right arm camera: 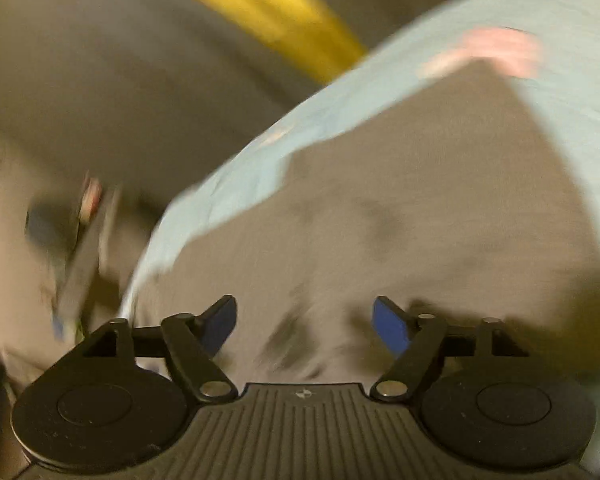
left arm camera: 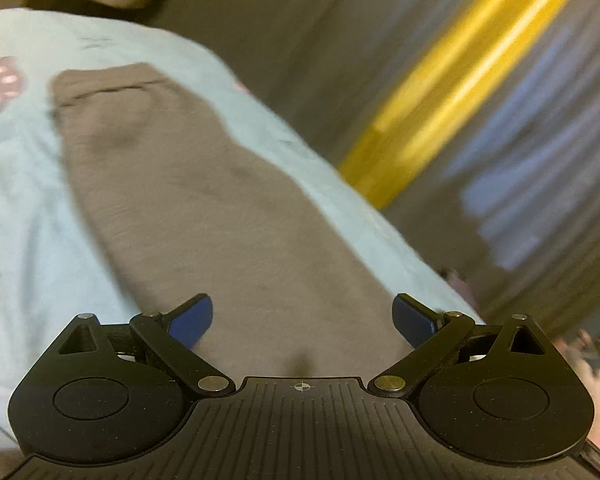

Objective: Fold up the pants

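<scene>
Grey-brown pants lie flat and long on a light blue sheet, one end with a seam at the far left. My left gripper is open just above the near end of the pants, its blue pads wide apart and empty. In the right wrist view the same pants spread across the sheet, blurred. My right gripper is open above the cloth, holding nothing.
The sheet's edge drops off toward a dull brown floor. A yellow bar runs diagonally beyond the edge and also shows in the right wrist view. A pink printed patch is on the sheet. Blurred clutter lies at the left.
</scene>
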Action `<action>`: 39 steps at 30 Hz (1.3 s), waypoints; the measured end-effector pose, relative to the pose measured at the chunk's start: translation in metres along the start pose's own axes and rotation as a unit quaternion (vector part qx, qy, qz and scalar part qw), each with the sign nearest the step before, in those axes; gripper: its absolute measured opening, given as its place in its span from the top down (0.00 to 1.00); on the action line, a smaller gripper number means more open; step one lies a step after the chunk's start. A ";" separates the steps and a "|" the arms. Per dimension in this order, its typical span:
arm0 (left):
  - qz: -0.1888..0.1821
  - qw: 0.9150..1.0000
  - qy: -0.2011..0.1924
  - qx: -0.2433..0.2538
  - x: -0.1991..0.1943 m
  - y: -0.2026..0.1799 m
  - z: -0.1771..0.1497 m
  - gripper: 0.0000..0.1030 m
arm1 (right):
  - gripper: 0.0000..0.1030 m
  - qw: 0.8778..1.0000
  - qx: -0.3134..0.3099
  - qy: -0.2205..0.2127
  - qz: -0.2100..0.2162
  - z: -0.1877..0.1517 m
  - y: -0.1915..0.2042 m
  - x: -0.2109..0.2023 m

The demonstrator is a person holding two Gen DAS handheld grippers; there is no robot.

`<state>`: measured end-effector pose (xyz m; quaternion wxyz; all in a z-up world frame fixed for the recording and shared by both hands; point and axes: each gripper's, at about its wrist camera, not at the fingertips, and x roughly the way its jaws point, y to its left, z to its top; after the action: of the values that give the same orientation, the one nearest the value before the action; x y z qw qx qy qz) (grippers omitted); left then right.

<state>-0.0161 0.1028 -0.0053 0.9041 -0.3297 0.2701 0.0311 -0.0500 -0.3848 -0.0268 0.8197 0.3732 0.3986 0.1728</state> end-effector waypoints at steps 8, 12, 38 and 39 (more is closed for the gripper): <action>-0.144 0.969 0.201 0.013 0.053 -0.066 -0.029 0.20 | 0.18 0.984 0.176 -0.039 0.008 -0.011 -0.077 -0.036; -0.132 0.955 0.264 0.033 0.084 -0.080 -0.043 0.32 | 0.15 0.993 0.112 -0.032 -0.006 -0.018 -0.060 -0.033; -0.064 0.979 0.188 0.049 0.050 -0.040 -0.032 0.26 | 0.07 0.995 0.096 -0.028 -0.019 -0.025 -0.056 -0.039; -0.081 0.976 0.198 0.034 0.054 -0.038 -0.030 0.26 | 0.07 0.995 0.098 -0.028 -0.020 -0.025 -0.056 -0.038</action>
<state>0.0248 0.0481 -0.0303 0.8426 -0.3196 0.4174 -0.1171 -0.0938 -0.4325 -0.0590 0.7935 0.4484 0.3976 0.1060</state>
